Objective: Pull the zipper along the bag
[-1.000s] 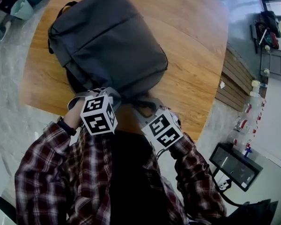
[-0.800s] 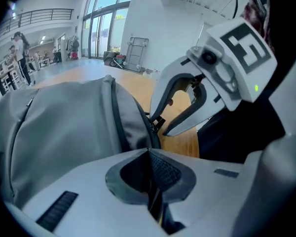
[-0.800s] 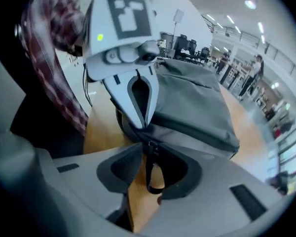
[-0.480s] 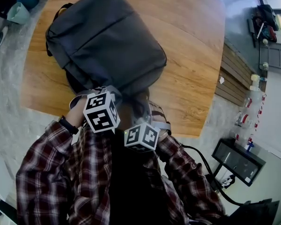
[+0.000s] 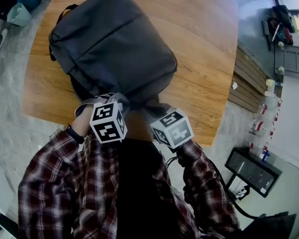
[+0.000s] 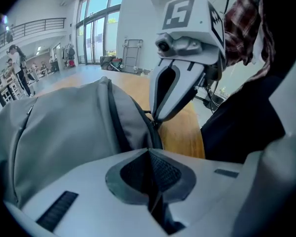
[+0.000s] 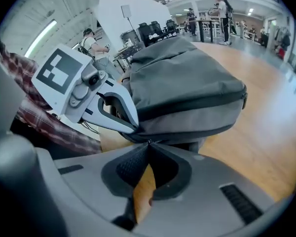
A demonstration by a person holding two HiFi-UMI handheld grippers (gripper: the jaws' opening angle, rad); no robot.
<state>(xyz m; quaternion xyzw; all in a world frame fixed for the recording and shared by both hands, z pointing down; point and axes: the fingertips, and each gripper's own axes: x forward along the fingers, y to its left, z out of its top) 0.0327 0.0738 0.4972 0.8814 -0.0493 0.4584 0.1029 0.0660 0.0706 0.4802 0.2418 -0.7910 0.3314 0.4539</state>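
1. On my right gripper [image 7: 149, 143], the jaws had just been closing and pinched the zipper pull [image 6: 150, 114] at their tips.
2. On my left gripper [image 6: 149, 151], the jaws were together, with the bag [image 5: 114, 44] just ahead on the surface [image 5: 204, 59].

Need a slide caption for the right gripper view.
Right gripper, jaws just closing, pinches what looks like the zipper pull of a grey backpack on a wooden table; left gripper alongside.

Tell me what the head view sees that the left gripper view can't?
Only the head view: the whole bag from above and checked sleeves. Only the left gripper view: the left gripper shut on the bag's edge, and tall windows. Both: the bag, the wooden table, and the right gripper, whose jaws have just been closing on the zipper pull.
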